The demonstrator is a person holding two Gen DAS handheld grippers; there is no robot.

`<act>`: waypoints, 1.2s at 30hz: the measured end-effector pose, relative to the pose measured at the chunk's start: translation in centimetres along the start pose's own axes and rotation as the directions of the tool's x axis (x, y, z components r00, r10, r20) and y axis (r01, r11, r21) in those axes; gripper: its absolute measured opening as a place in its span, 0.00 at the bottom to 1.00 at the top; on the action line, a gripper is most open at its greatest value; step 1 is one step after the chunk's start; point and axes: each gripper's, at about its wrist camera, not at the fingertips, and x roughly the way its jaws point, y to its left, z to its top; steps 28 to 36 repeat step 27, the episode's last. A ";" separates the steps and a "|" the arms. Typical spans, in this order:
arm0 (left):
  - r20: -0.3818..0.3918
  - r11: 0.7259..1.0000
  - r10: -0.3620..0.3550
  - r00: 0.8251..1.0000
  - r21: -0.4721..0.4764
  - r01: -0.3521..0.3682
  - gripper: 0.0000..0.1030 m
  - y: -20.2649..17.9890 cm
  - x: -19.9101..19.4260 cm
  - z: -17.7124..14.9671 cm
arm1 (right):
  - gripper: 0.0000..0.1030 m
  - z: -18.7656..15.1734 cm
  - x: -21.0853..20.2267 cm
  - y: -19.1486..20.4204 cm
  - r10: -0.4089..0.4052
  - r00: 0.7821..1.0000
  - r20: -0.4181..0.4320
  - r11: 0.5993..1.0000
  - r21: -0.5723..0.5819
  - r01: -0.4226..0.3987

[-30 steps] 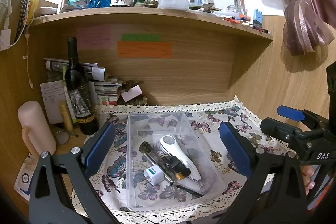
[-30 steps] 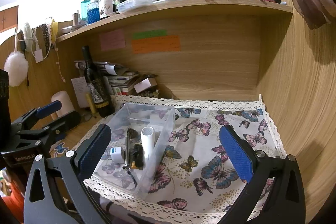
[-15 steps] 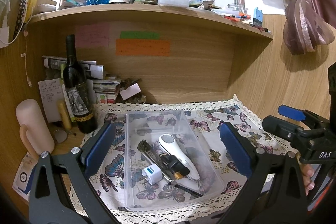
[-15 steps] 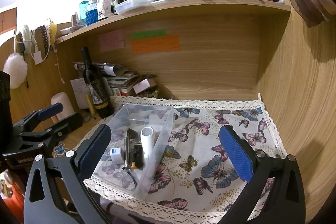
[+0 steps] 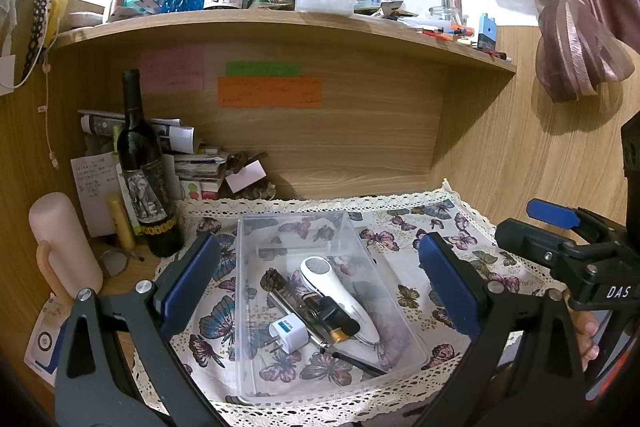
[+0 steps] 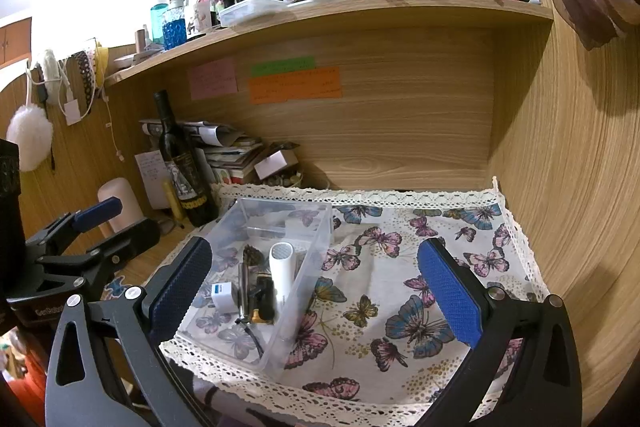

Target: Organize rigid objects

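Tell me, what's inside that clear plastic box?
Inside the clear plastic box: a white handheld device, white plug adapter, metal pen, small black item. Anything beneath them is hidden.

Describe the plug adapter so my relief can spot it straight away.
Find the clear bin on the butterfly cloth. In its near left part lies the adapter, beside a pen: a small white cube, blue label on top, two metal pins pointing forward.
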 end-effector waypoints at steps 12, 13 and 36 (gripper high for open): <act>-0.010 1.000 -0.009 1.000 0.002 0.009 0.98 0.1 0.2 -0.1 | 1.00 0.0 0.0 0.0 -0.024 1.000 0.005 1.000 0.008 0.024; -0.014 1.000 -0.014 1.000 0.007 0.014 0.98 0.1 0.3 -0.2 | 1.00 0.0 0.1 0.1 -0.028 1.000 0.005 1.000 0.008 0.028; -0.039 1.000 -0.031 0.999 -0.003 0.031 0.98 0.5 1.0 0.0 | 1.00 -0.2 0.8 1.1 -0.052 0.999 -0.014 0.999 0.016 0.052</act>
